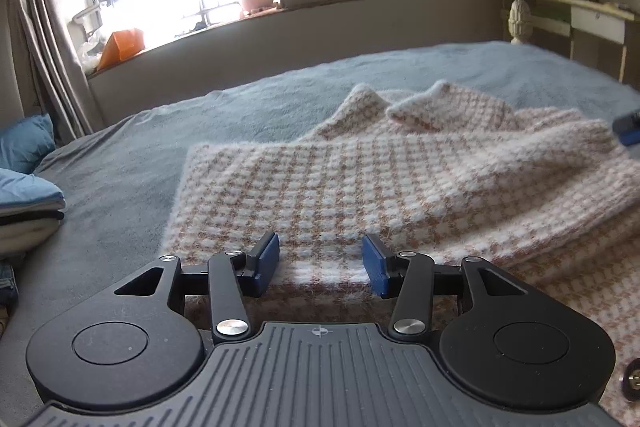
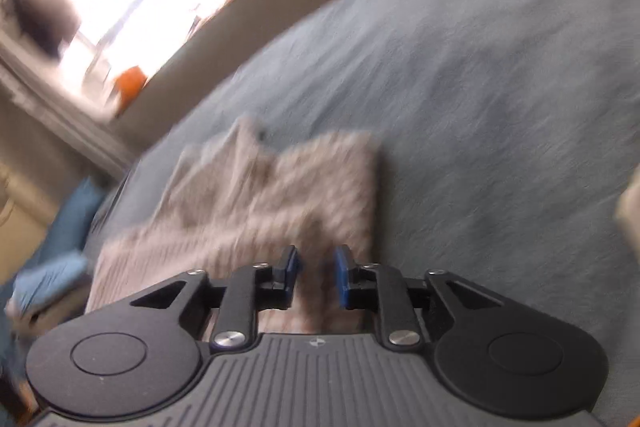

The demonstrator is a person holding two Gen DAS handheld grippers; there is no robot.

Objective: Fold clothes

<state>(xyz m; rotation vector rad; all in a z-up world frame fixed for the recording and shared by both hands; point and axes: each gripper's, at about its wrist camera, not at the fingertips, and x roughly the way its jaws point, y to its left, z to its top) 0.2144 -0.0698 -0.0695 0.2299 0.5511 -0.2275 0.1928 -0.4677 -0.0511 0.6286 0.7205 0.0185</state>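
A fluffy pink, white and orange checked sweater lies partly folded on the blue-grey bed, its collar at the far end and a sleeve folded across the right side. My left gripper hovers open over the sweater's near hem, with nothing between its blue pads. A blue tip of the right gripper shows at the right edge, beside the sleeve. The right wrist view is blurred by motion. There the sweater lies ahead, and my right gripper stands over its near right part with a narrow gap between its pads.
A stack of folded clothes and a blue pillow sit at the bed's left edge. Behind is a bright window with an orange bag on its sill. A desk stands at the far right. Bare bed cover lies to the sweater's right.
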